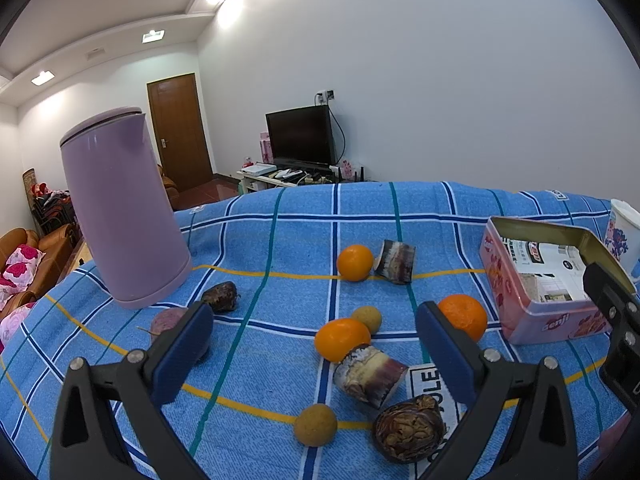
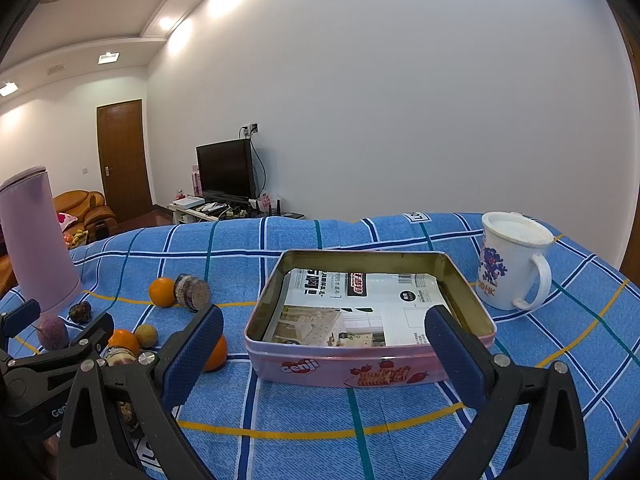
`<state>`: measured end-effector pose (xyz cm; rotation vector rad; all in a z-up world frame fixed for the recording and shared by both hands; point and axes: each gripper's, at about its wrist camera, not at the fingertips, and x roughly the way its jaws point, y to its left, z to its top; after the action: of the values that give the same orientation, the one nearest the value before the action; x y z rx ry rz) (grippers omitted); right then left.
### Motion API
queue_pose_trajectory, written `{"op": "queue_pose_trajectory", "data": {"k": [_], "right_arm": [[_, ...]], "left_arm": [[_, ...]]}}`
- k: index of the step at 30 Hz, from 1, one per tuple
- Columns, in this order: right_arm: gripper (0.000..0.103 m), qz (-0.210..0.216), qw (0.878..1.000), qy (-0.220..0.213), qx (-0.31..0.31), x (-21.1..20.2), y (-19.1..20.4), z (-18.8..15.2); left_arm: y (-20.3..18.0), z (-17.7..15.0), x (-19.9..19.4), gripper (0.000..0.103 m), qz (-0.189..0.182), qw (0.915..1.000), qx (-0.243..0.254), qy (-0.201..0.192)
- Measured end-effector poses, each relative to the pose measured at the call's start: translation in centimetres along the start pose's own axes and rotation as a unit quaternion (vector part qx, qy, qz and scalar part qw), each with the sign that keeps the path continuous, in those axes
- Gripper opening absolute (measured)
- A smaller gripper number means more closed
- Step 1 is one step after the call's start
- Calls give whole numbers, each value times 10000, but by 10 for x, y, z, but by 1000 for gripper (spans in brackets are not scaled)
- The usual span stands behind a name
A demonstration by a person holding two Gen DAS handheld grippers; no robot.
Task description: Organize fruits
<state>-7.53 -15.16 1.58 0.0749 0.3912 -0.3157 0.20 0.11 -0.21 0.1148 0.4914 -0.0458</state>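
Observation:
Fruits lie loose on the blue checked cloth (image 1: 280,232): three oranges (image 1: 354,262) (image 1: 341,339) (image 1: 464,316), two small tan round fruits (image 1: 367,318) (image 1: 315,424), two cut sugarcane pieces (image 1: 395,266) (image 1: 369,374), dark wrinkled fruits (image 1: 409,428) (image 1: 221,297) and a purple fruit (image 1: 166,320). My left gripper (image 1: 314,354) is open and empty, low over the near orange and cane piece. My right gripper (image 2: 324,354) is open and empty in front of the open pink tin (image 2: 332,368), which holds only a printed paper.
A tall lilac kettle (image 1: 124,208) stands at the left on the cloth. A white mug (image 2: 508,260) stands right of the tin. The tin also shows in the left wrist view (image 1: 504,280). The left gripper's body (image 2: 48,364) shows in the right wrist view.

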Motion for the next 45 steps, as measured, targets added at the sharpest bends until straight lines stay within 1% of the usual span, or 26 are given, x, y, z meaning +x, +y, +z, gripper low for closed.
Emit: {"op": "queue_pose_trajectory", "data": {"k": [1, 15, 21, 25, 29, 32, 34, 35, 36, 38, 39, 40, 41, 42, 43, 45], "right_arm": [[102, 2, 10000, -7, 12, 1, -8, -1], [102, 24, 10000, -4, -3, 2, -6, -1], [102, 23, 10000, 78, 28, 3, -8, 0], [102, 148, 9998, 127, -56, 3, -5, -1], [102, 271, 9992, 197, -226, 2, 1, -2], [102, 462, 9981, 288, -298, 3, 6, -3], [102, 578, 9972, 267, -387, 4, 10, -4], [101, 683, 9965, 294, -382, 5, 11, -5], [98, 774, 9955, 322, -436, 6, 14, -5], [94, 1063, 9927, 456, -353, 8, 18, -7], [90, 1188, 9907, 552, -359, 10, 20, -7], [87, 1293, 9891, 583, -388, 13, 23, -8], [80, 1424, 9868, 652, -402, 16, 26, -9], [73, 1653, 9818, 867, -346, 20, 29, -11], [72, 1834, 9773, 1015, -311, 23, 32, -13], [71, 2272, 9637, 1382, -217, 31, 39, -18]], "left_arm": [[0, 0, 0, 103, -2, 10000, 5, 0], [1, -2, 1, 103, -74, 9999, -59, 138], [1, -2, 2, 103, -90, 9998, -73, 165], [3, -3, 6, 103, -163, 9994, -81, 290], [6, -4, 9, 103, -60, 9993, -66, 365], [10, -3, 9, 103, 98, 9994, 8, 340], [14, -1, 10, 103, 189, 9993, 69, 310], [19, 2, 11, 103, 268, 9992, 107, 280], [25, 4, 12, 103, 408, 9988, 112, 242], [46, 9, 15, 103, 726, 9972, -47, 191], [60, 12, 17, 103, 867, 9958, -243, 188], [70, 12, 18, 103, 926, 9948, -394, 189], [83, 12, 19, 103, 949, 9937, -564, 186], [93, 12, 20, 103, 949, 9929, -691, 206], [99, 11, 21, 103, 948, 9923, -758, 259], [105, 10, 24, 103, 890, 9924, -770, 354]]}}
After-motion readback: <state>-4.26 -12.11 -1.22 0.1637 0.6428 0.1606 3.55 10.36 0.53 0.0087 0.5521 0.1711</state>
